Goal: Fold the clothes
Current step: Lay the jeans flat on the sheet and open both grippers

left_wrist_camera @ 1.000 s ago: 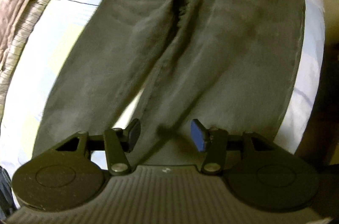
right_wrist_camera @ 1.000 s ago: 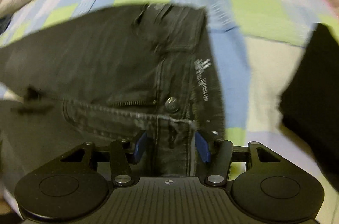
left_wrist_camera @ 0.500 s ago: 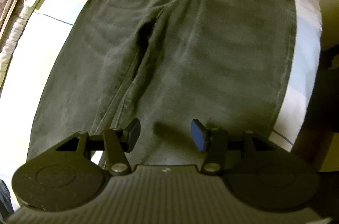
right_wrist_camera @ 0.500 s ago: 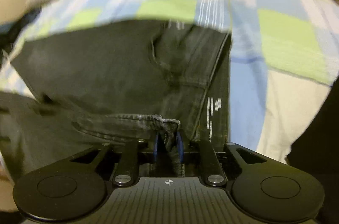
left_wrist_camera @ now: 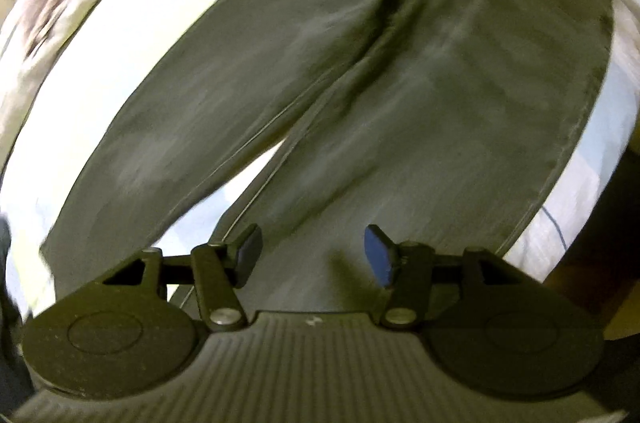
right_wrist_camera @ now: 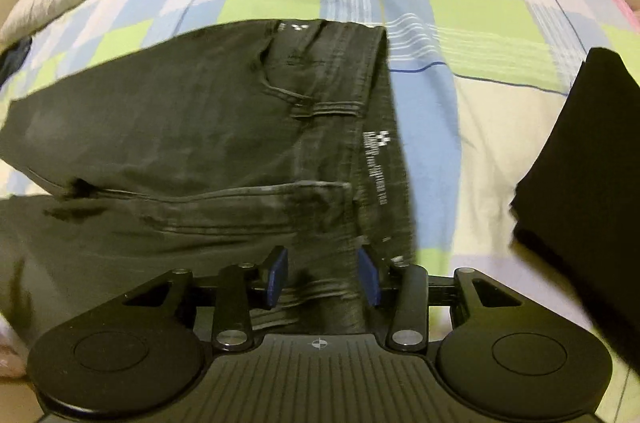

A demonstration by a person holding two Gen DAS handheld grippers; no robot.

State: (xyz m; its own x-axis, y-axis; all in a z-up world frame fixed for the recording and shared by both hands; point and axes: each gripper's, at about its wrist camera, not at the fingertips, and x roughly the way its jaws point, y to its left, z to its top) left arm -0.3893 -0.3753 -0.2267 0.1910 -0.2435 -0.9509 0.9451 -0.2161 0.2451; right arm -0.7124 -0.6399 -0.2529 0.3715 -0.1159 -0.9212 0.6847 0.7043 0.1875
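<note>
We see the dark jeans [left_wrist_camera: 360,71] spread flat on the checked bedsheet [right_wrist_camera: 460,7]; our left gripper [left_wrist_camera: 312,255] opens, holding nothing; our right gripper [right_wrist_camera: 322,277] opens astride the waistband [right_wrist_camera: 372,151]; regripping carelessly could bunch the denim and skew the fold.

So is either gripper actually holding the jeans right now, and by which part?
Nothing is gripped. The right gripper straddles the jeans at the waistband, jaws opening, pads off the cloth. The left gripper is opening over one leg, clear of it.
</note>
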